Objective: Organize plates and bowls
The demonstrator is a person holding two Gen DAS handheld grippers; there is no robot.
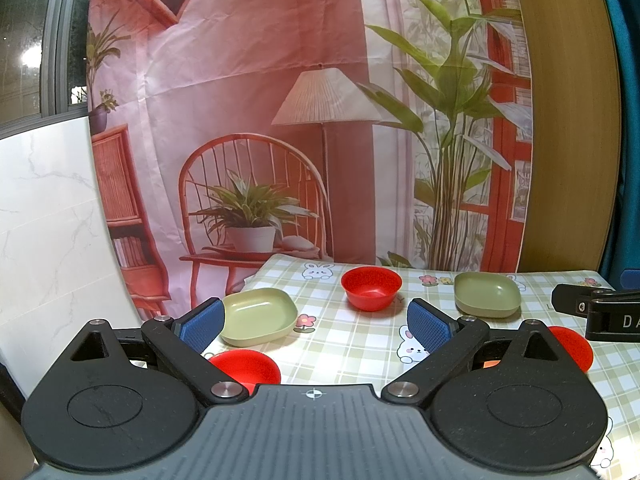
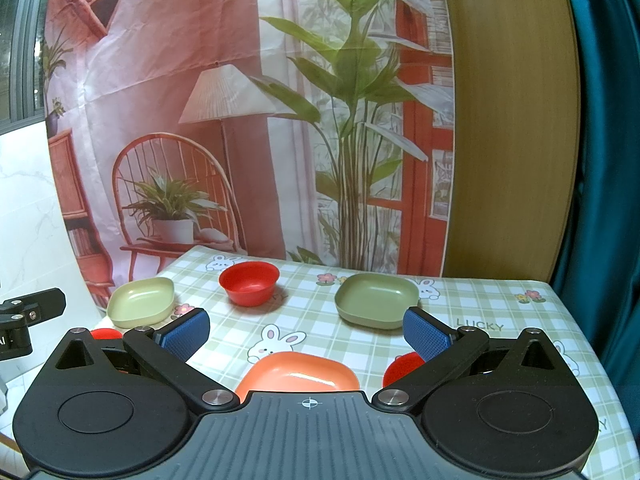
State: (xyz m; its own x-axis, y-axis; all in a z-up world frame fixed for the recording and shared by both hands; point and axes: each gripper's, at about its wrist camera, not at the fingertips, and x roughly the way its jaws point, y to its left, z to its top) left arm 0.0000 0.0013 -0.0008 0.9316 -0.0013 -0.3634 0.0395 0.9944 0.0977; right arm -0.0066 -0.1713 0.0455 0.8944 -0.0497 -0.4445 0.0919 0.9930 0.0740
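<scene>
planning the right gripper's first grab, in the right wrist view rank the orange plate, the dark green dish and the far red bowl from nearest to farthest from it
1. orange plate: right below the open right gripper, at the near table edge.
2. dark green dish: farther back, just beyond the right finger.
3. red bowl: farthest back, left of centre near the backdrop.

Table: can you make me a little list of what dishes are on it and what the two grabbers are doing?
table: checked cloth with bunnies
red bowls: one at the back, one near left, one near right
green plates: pale one left, darker one right
orange plate: nearest, in front of the right gripper
left gripper: open, holding nothing
right gripper: open, holding nothing
stacked yet: no
</scene>
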